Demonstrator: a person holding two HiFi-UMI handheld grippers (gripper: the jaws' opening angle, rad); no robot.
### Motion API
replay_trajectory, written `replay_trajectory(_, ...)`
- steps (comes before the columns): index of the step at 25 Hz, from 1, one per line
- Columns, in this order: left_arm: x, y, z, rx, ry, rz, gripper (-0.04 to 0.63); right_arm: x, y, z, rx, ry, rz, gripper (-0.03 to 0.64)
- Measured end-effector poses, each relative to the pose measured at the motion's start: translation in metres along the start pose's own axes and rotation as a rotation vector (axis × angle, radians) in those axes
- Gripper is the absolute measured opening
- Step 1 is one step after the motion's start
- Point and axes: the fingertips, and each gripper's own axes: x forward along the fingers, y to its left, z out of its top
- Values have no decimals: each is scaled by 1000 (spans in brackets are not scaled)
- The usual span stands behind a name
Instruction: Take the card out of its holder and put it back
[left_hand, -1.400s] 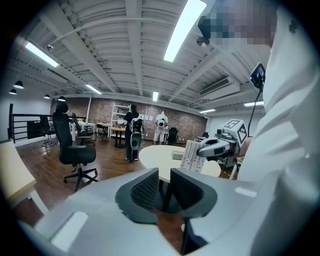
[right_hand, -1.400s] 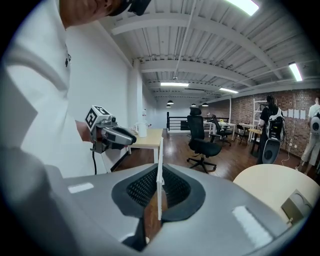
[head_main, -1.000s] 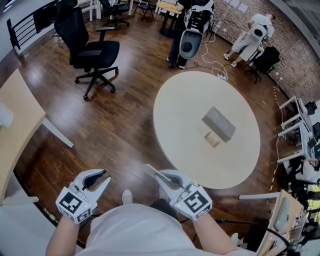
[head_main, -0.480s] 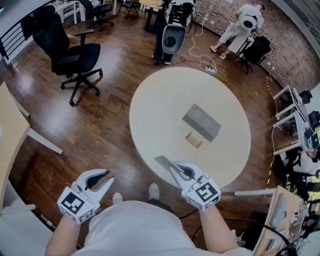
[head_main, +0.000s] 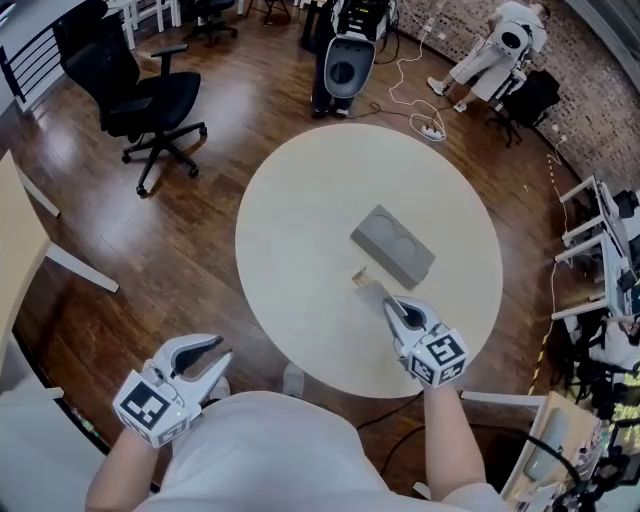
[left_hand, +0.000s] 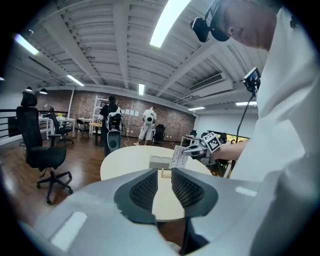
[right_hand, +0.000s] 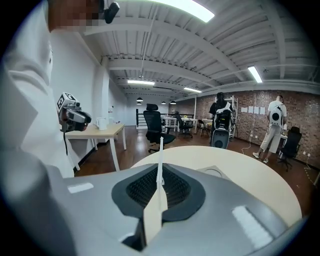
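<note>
A round white table (head_main: 300, 230) carries a grey box (head_main: 392, 245) and, just in front of it, a small wooden card holder (head_main: 360, 275). My right gripper (head_main: 390, 303) is over the table's near right part, shut on a white card (head_main: 374, 294) that sticks out toward the holder. In the right gripper view the card (right_hand: 160, 165) stands edge-on between the closed pads of that gripper (right_hand: 160, 180). My left gripper (head_main: 218, 352) hangs open and empty off the table, by my body. The left gripper view shows its own spread jaws (left_hand: 164, 186) and the card (left_hand: 178, 156).
A black office chair (head_main: 150, 100) stands on the wood floor at far left. A black-and-white machine (head_main: 345, 60) and a person in white (head_main: 505, 45) are beyond the table. A pale desk (head_main: 15, 240) lies left; shelving (head_main: 610, 240) is on the right.
My right gripper has carried the card from near my body forward over the table, up to the holder. The left gripper has stayed by my side, still open.
</note>
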Motion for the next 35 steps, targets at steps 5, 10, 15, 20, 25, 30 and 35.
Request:
replay_trajectory(5,22,-8,6,-20,13,44,92,8,-53,-21,11,18,4,21)
replay_trajectory(10,40,-17,10,-34,25,84,92,28,-85,-35,10,36,34,20)
replay_trajectory(15,47,-22,11,-53,38,130,92,49,-93,-49,15,59,74,21)
replay_trajectory(20,51,-22,11,-67,47,152,92,55,-95,-47,13,56,92,21)
replay_trajectory(25,60,-22,15,-62,46,152,92,53,-98,-51,18,57,103,21)
replay_trajectory(30,66,-24,18,-60,45,151,92,54,-97,-56,11,61,122,21)
replay_trajectory(35,67,-24,17,-64,55,158,92,62,-97,-64,5,72,143,21)
